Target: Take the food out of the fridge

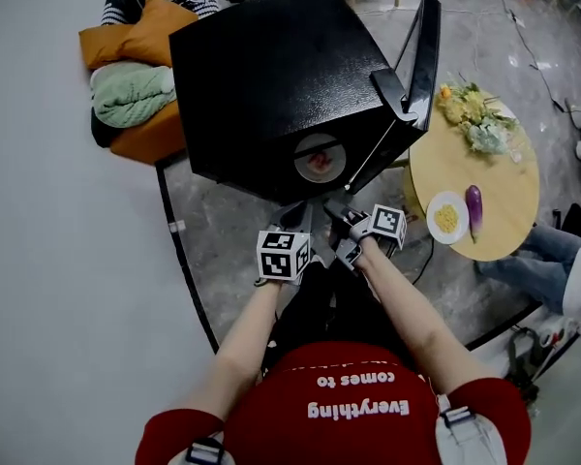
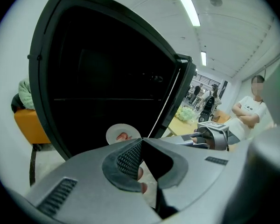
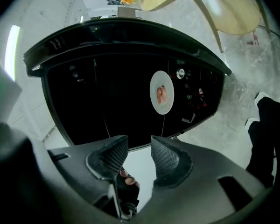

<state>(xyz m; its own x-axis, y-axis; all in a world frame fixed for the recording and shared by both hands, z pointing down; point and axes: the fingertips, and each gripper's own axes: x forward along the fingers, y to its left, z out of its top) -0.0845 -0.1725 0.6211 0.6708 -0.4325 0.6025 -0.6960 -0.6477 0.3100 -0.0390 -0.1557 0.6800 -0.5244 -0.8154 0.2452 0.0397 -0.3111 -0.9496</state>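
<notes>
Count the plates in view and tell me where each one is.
2. A round white plate of pink food sits inside the open black fridge; a round white plate of yellow food sits on the round wooden table. The fridge's dark interior may hide more.

The inside of the fridge (image 1: pixel 271 76) is too dark to read; its shelves and the small items (image 3: pixel 196 94) at its right side are indistinct. The reddish food (image 3: pixel 162 94) on the white plate (image 3: pixel 162 107) is too small to identify. In the left gripper view the left tongs (image 2: pixel 141 143) cover the fridge's near lower part and the plate's edge. A seated person (image 1: pixel 552 260) is cut off by the head view's right edge. The yellow heap (image 1: pixel 446 219) on the round surface (image 1: pixel 504 177) cannot be named.
</notes>
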